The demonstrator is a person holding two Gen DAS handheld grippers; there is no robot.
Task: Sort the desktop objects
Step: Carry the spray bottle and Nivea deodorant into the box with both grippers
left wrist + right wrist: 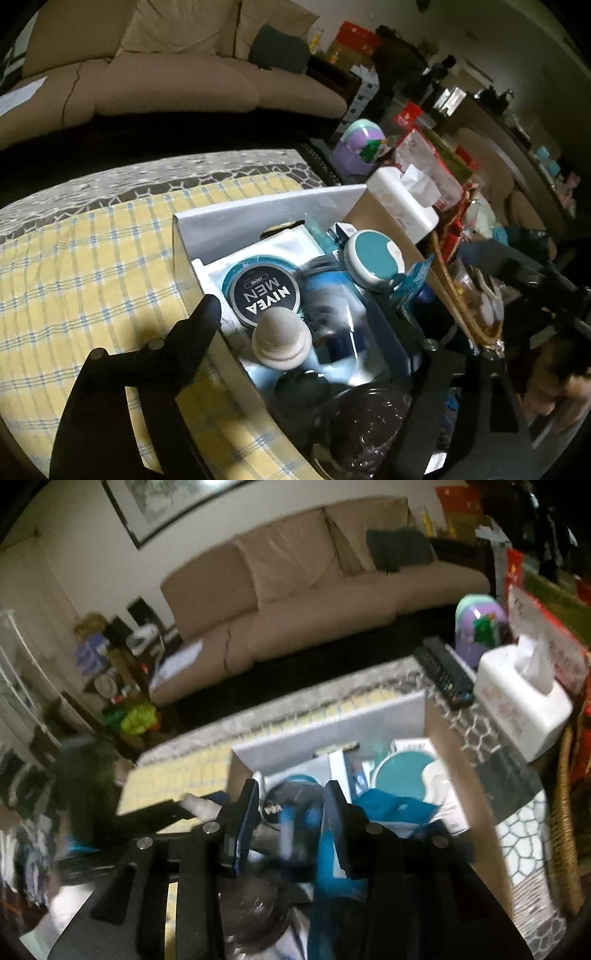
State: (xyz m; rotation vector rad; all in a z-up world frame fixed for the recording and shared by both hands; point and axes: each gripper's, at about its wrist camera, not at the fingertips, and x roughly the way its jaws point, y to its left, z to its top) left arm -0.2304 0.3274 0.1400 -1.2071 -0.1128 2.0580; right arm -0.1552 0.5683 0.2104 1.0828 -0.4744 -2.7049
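An open white box (236, 212) on a yellow checked cloth (74, 266) holds several toiletries: a dark Nivea Men tin (265, 295), a teal round case (373, 260), a grey-white capped jar (281, 339) and blue packets. My left gripper (310, 332) is open over the box, its left finger (199, 325) outside the box's near wall. My right gripper (291, 805) is over the same box (332, 720), its jaws apart with a blurred blue packet (325, 853) between them; whether they grip it is unclear.
A white tissue box (524, 701) and a black remote (443, 672) lie right of the box. A purple egg-shaped toy (480, 624) stands behind them. A wicker basket (461, 295) sits at the right. A beige sofa (295, 590) is beyond the table.
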